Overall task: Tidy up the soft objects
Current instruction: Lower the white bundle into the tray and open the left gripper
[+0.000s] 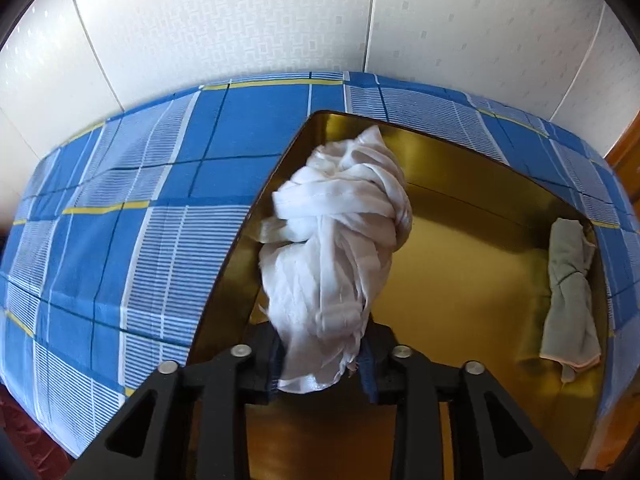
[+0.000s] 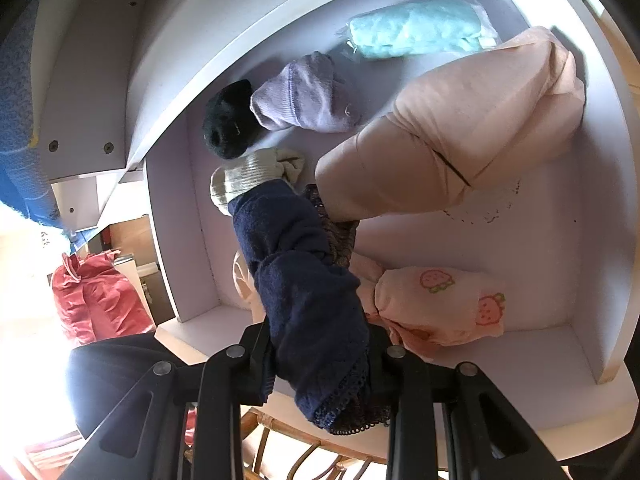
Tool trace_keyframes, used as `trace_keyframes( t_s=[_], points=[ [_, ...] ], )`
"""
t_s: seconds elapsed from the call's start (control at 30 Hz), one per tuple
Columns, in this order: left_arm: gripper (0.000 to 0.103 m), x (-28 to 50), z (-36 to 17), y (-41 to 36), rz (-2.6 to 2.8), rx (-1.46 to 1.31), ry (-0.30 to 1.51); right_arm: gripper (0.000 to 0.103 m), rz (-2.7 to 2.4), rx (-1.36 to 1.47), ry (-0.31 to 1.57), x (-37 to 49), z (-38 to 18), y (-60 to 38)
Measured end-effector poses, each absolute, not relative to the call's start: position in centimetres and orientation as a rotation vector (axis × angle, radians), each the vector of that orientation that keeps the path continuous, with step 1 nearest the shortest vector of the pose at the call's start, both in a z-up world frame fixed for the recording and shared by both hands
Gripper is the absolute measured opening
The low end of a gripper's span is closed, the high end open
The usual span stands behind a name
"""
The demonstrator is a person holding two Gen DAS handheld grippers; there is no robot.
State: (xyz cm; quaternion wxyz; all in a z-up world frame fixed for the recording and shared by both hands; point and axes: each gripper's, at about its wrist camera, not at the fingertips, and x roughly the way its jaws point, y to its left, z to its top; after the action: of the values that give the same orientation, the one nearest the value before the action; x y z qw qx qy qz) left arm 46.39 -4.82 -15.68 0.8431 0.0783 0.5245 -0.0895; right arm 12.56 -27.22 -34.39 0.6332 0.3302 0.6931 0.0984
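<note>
Left gripper clamped on white cloth, held over gold tin; grey cloth inside at right. Right gripper clamped on navy garment over white drawer.

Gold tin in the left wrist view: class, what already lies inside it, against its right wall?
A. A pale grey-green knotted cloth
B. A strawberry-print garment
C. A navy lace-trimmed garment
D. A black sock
A: a pale grey-green knotted cloth lies inside the gold tin along its right wall, while the left hand-held gripper holds a white knotted cloth over the tin's left side.
</note>
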Motion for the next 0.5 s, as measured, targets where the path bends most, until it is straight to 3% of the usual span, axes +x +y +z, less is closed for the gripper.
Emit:
trace_keyframes(
  t_s=[0.1, 0.33, 0.5],
  points=[
    [0.045, 46.2, -15.4, -4.7, -0.187, 0.154, 1.082, 0.03, 0.223, 0.756, 1.586, 12.6, -34.4, -27.2],
    [0.046, 45.3, -14.8, -3.8, -0.179, 0.13, 1.061, 0.03, 0.218, 0.756, 1.585, 12.6, -34.4, -27.2],
    [0.065, 44.3, -14.3, -3.3, -0.16, 0.149, 1.024, 0.03, 0.215, 0.756, 1.584, 12.5, -34.4, -27.4]
  ],
)
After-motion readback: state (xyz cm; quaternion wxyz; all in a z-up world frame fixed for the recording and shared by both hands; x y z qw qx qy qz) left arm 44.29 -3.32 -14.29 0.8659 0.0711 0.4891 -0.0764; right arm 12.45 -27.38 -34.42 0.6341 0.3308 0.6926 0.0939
